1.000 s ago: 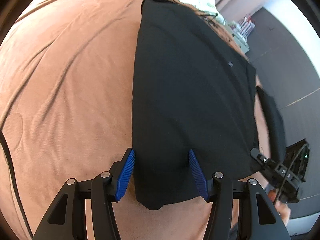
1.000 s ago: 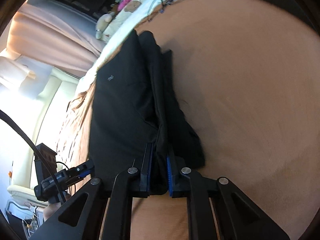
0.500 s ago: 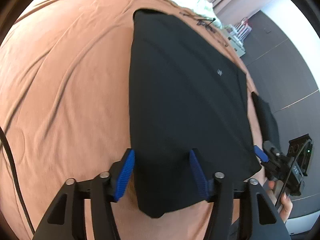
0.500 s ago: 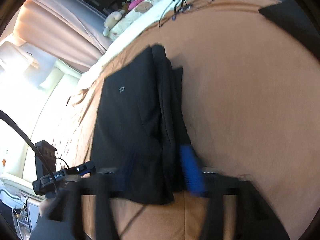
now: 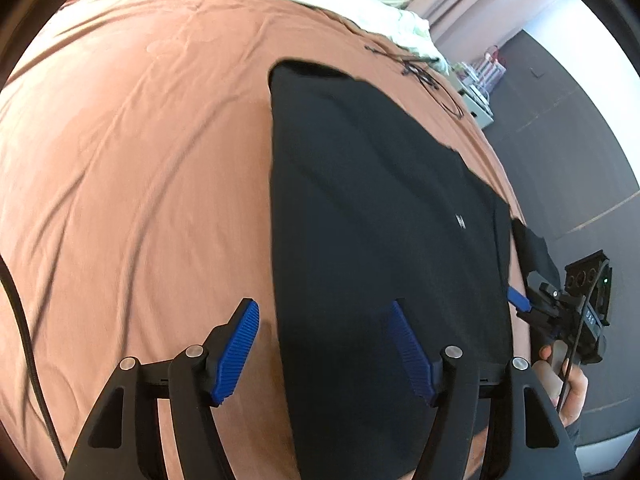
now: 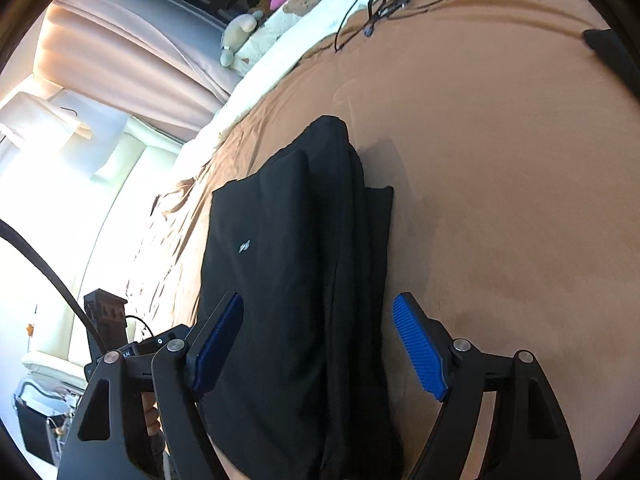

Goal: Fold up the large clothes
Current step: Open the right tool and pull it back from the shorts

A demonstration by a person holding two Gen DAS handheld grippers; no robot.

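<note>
A black garment (image 5: 372, 216) lies folded lengthwise on the brown bedsheet (image 5: 132, 168), with a small white logo on top. My left gripper (image 5: 324, 344) is open and empty, above the garment's near left edge. My right gripper (image 6: 318, 344) is open and empty, straddling the garment's (image 6: 296, 264) near right edge, where stacked folds show. The right gripper (image 5: 560, 312) also appears at the right of the left wrist view, past the garment's right edge.
White bedding and stuffed toys (image 6: 240, 28) lie along the far side of the bed. A black cable (image 6: 384, 4) rests on the sheet (image 6: 500, 160) beyond the garment. Another dark cloth (image 5: 532, 248) lies at the bed's right edge. Curtains and a bright window stand at the left.
My right gripper opened and let go of the garment's folded edge. Both grippers pulled back and rose, so more of the garment shows. The left gripper stayed open.
</note>
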